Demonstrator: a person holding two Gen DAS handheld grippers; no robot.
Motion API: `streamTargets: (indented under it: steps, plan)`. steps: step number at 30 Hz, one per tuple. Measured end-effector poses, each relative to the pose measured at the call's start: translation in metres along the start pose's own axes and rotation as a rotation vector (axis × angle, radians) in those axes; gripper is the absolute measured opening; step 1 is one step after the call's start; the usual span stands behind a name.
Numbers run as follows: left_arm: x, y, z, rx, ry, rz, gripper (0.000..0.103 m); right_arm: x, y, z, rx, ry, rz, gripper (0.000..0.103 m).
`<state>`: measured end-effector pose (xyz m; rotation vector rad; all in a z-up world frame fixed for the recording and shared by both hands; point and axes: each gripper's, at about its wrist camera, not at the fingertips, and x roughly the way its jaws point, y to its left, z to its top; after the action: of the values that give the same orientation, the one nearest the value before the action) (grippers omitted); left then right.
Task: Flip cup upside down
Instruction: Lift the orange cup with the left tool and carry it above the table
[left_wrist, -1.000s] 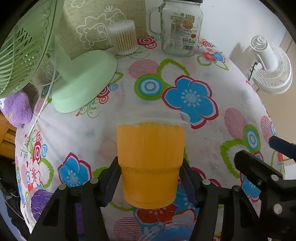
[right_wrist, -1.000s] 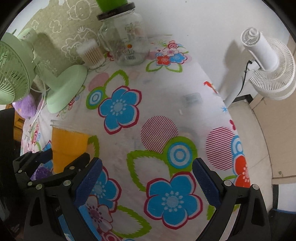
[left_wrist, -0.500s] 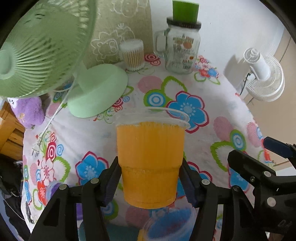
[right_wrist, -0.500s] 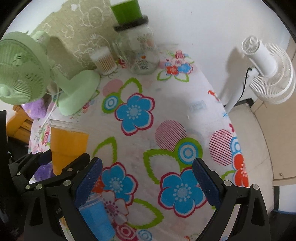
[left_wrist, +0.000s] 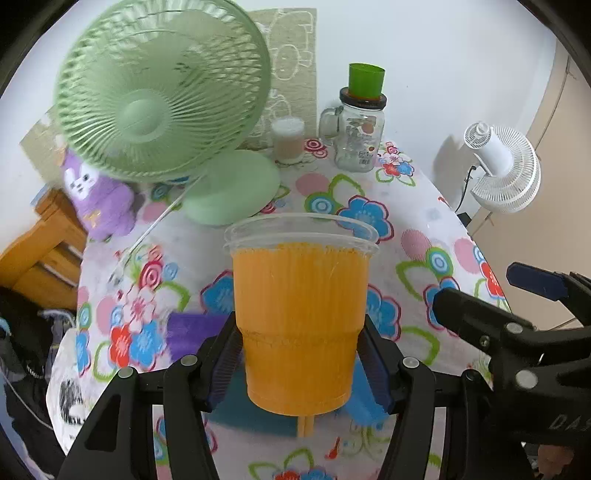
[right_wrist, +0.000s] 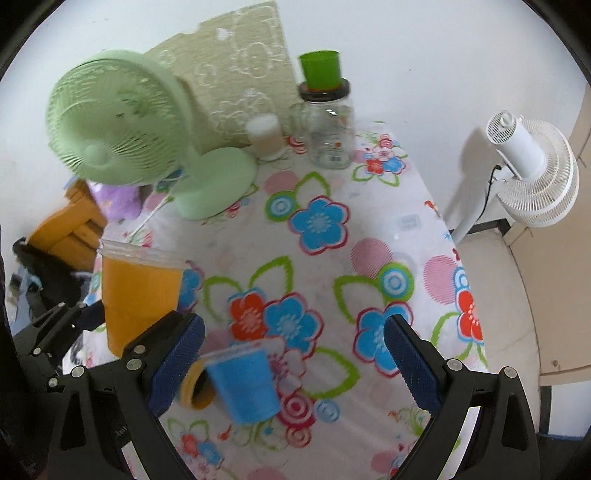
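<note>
My left gripper is shut on an orange cup with a clear rim. It holds the cup upright, mouth up, well above the flowered tablecloth. The cup also shows at the left of the right wrist view. My right gripper is open and empty, to the right of the cup and above the table. Below it, a blue cup stands on the table beside an orange ring-shaped thing.
A green desk fan, a cotton-swab tub and a glass jar topped by a green cup stand at the back. A purple plush sits left. A white floor fan stands right. A purple thing lies under the left gripper.
Both grippers have risen away from the table, the left one carrying the orange cup upright. The blue cup has come into the right wrist view.
</note>
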<state>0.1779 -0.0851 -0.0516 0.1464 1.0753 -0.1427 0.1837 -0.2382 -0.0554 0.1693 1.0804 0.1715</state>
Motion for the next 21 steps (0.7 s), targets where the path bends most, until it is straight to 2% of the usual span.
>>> streamTargets:
  steps: [11, 21]
  plan:
    - [-0.033, 0.016, -0.067, -0.04, 0.017, -0.01, 0.063, -0.025, 0.031, -0.052, -0.064, 0.023, 0.029, 0.099]
    - [-0.029, 0.02, -0.109, -0.089, 0.056, -0.02, 0.063, -0.018, 0.042, -0.098, -0.102, 0.087, 0.035, 0.099]
